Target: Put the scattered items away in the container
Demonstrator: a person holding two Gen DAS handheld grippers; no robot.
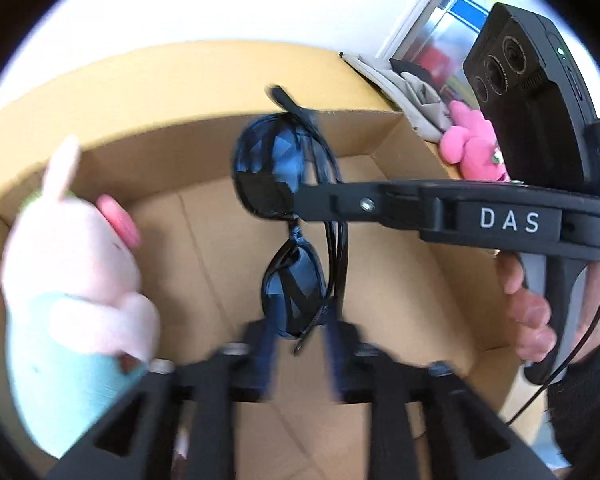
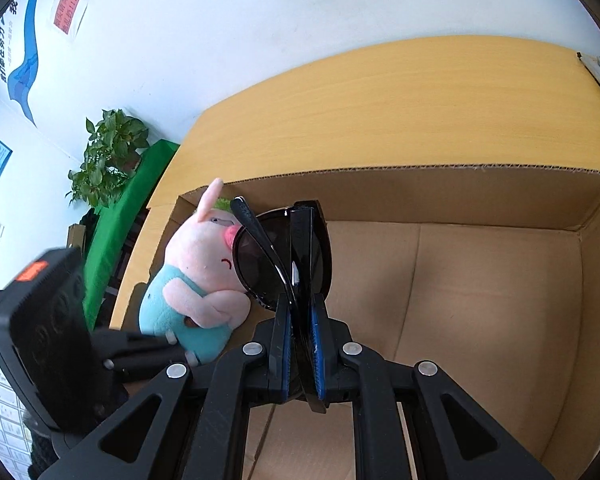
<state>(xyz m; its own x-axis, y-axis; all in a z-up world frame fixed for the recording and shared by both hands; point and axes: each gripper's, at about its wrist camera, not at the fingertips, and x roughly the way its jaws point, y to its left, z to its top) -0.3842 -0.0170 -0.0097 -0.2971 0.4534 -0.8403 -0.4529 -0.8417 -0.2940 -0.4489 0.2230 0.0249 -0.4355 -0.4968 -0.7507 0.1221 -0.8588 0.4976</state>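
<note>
the right hand-held gripper is clamped on a pair of folded black sunglasses, its blue-padded fingers pinched narrow around the frame, and it holds the sunglasses above the open cardboard box. from the left wrist view the same sunglasses hang lengthwise over the box, gripped near the upper lens by the right hand-held gripper, which reaches in from the right. the left hand-held gripper sits just under the lower lens; its fingers are blurred, so i cannot tell whether they touch the frame or how wide they stand. a pink pig plush in a light blue outfit leans at the box's left wall. the box rests on a yellow wooden surface. a pink soft toy lies on the surface beyond the box's right wall
</note>
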